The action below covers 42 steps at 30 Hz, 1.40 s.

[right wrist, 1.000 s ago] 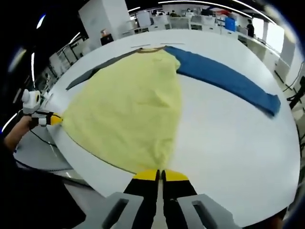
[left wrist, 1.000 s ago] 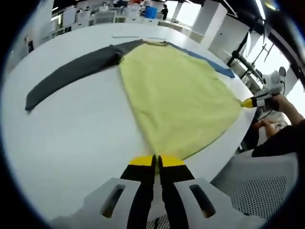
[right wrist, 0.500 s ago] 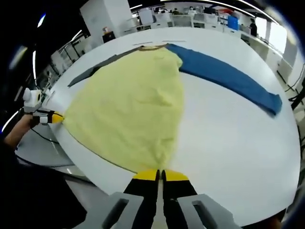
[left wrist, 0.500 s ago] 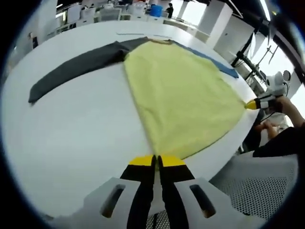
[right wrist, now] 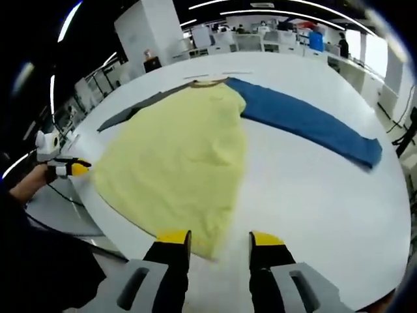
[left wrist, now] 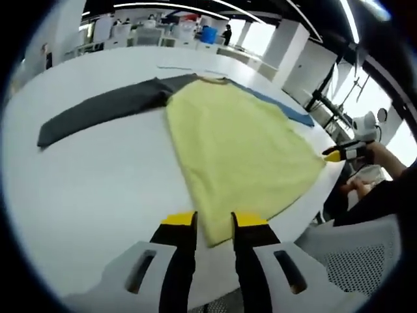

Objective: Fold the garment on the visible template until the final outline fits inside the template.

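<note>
A garment lies flat on the white table: yellow body, dark grey sleeve, blue sleeve. My left gripper is open, and one hem corner lies loose on the table between its jaws. In the right gripper view the yellow body spreads ahead, with the blue sleeve to the right and the grey sleeve far left. My right gripper is open, the other hem corner resting by its left jaw. Each gripper also appears at the hem's far end: the right gripper, the left gripper.
Thin marks lie on the table beyond the collar. The table's curved edge runs just behind the hem. A grey mesh chair and a person's hand are off that edge. Office desks stand far behind.
Both grippers were shut on the hem corners and have now opened. The corners have dropped onto the table.
</note>
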Each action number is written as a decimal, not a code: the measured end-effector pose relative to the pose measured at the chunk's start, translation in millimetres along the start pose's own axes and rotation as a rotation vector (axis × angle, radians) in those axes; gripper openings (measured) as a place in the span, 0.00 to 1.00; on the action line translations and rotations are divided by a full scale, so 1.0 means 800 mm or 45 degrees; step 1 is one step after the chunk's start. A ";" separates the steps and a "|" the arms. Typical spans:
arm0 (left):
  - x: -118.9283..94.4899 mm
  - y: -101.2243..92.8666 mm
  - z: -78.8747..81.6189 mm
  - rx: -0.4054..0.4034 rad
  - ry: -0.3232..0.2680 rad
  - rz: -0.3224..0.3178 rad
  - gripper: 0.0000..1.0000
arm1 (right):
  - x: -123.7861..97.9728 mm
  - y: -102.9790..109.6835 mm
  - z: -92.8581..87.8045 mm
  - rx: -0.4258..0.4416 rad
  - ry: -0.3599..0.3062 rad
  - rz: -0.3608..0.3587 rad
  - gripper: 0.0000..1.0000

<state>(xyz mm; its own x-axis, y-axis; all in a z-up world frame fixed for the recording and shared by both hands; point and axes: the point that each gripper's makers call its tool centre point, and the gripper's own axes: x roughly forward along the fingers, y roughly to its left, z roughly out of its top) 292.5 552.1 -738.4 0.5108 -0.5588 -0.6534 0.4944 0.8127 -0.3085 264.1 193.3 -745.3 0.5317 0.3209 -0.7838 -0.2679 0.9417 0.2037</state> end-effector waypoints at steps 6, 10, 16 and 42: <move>0.001 -0.007 0.016 0.072 -0.076 -0.023 0.36 | -0.002 -0.010 0.016 0.087 -0.076 0.035 0.50; 0.002 -0.015 0.024 0.105 -0.103 -0.048 0.44 | -0.004 -0.026 0.030 0.119 -0.129 0.022 0.59; 0.004 -0.025 0.036 0.166 -0.150 -0.073 0.54 | -0.007 -0.057 0.044 0.117 -0.162 -0.019 0.73; 0.006 -0.051 0.084 0.275 -0.330 -0.169 0.93 | -0.030 -0.198 0.106 0.235 -0.276 -0.207 0.80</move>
<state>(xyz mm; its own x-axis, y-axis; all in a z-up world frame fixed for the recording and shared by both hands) 321.8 504.9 -682.4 0.5798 -0.7029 -0.4119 0.6914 0.6920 -0.2075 362.0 45.0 -708.6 0.7197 0.1606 -0.6754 -0.0262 0.9785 0.2047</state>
